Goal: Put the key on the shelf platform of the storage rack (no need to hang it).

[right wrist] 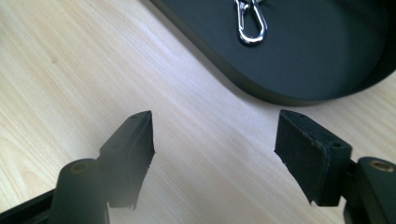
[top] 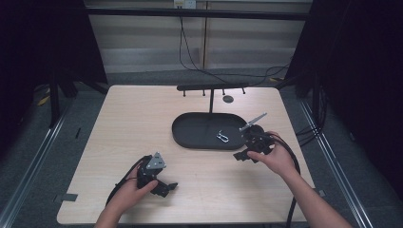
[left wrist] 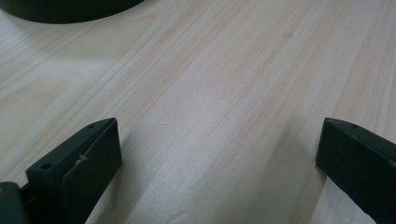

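Both grippers (top: pixel 164 186) (top: pixel 244 156) wide apart, carabiner (right wrist: pixel 251 24) in tray (top: pixel 190 135)

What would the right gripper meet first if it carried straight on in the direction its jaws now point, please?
Most likely the near rim of the black oval tray, after a short strip of bare wooden table. The right gripper is open, and the silver carabiner lies farther along inside the tray. Height over the rim is unclear.

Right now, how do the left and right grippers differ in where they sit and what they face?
The left gripper sits near the table's front edge, away from the tray; the right gripper sits just beside the tray's rim. The left gripper faces bare wood; the right gripper faces the tray and the metal clip lying in it. Both have their jaws open and hold nothing.
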{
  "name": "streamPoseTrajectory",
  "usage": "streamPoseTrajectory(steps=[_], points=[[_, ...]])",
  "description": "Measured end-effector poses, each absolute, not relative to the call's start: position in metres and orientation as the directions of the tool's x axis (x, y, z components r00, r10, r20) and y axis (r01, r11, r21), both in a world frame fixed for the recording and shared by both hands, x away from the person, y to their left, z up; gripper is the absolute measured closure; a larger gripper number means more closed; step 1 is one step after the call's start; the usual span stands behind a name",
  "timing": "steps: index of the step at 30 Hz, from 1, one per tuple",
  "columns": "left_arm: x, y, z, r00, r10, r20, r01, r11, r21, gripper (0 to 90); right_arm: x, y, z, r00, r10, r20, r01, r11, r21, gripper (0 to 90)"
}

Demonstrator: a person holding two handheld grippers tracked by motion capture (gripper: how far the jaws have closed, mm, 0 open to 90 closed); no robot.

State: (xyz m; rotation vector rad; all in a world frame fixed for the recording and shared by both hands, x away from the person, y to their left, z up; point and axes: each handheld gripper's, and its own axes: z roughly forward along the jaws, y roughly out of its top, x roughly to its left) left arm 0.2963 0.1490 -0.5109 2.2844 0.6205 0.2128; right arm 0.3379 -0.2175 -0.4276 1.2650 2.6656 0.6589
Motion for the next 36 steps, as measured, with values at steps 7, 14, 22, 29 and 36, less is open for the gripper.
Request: streamPoseTrajectory(steps=[7,14,22,29,36], points=[[0.296,0.149,-0.511,0.869,0.494,-0.032,0.370,-0.604,0.706,0.0,0.328,-0.224,-0.433,-0.642,0.764,0.074,0.710,0.555,0.433,27.8],[0.296,0.149,-0.511,0.869,0.494,-0.032,0.370,-0.605,0.705,0.0,0.319,-0.229,-0.439,-0.648,0.759,0.062,0.703,0.565,0.432,27.6],[0.296,0.149,-0.511,0.869,0.494,-0.032,0.370,-0.605,0.705,0.0,0.311,-0.238,-0.445,-0.636,0.768,0.077,0.715,0.548,0.435,27.6],[0.296,0.149,-0.511,0.869,0.494,-0.032,0.370,-0.605,0.705,0.0,0.304,-0.250,-0.451,-0.624,0.777,0.082,0.725,0.537,0.431,27.6],[0.296,0.149,-0.511,0.869,0.493,-0.034,0.370,-0.604,0.706,0.0,0.297,-0.260,-0.455,-0.613,0.786,0.080,0.734,0.528,0.427,27.6]])
